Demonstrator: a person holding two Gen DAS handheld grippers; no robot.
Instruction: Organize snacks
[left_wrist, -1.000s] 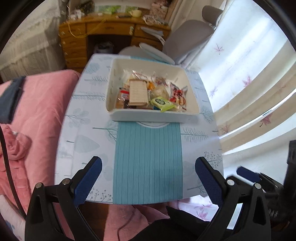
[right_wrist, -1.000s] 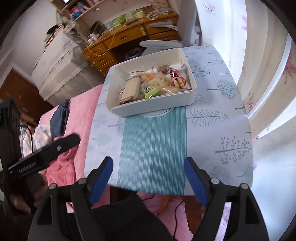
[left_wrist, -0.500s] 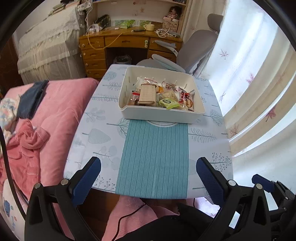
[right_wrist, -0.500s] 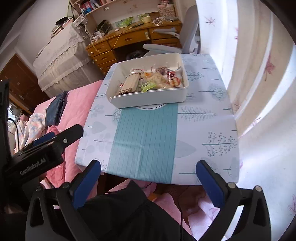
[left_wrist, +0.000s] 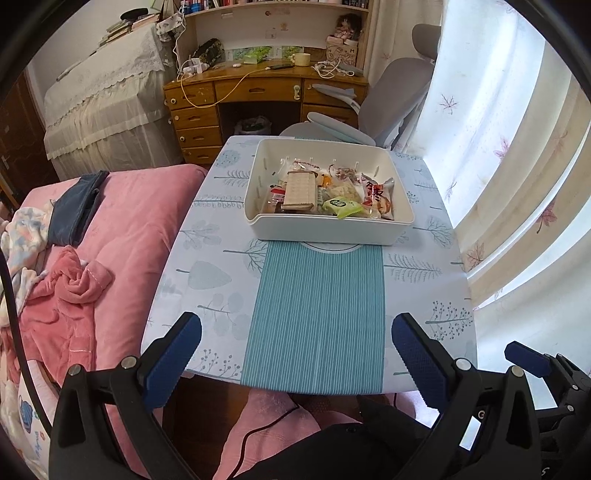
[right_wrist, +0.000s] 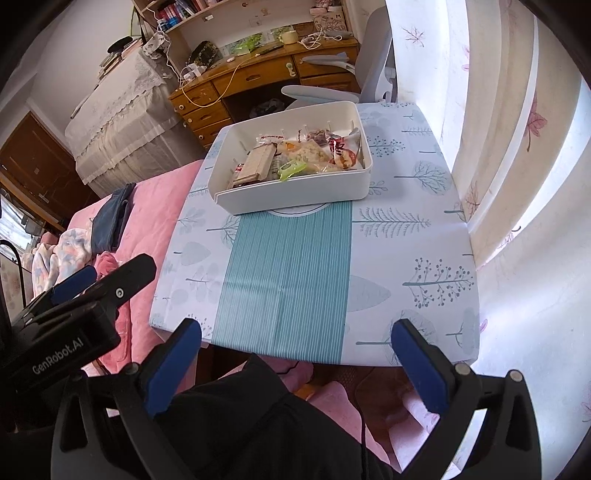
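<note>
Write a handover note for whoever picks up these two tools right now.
Left tool: open, empty, held over the near edge of the table.
Right tool: open, empty, its jaws have just been opening; also over the near edge.
Snacks: all in the white bin at the far end of the table, including a wafer pack, a green packet and a red packet, piled loosely.
Done: nothing lies loose on the striped mat.
Left: only a check that the pile in the bin is tidy enough.
</note>
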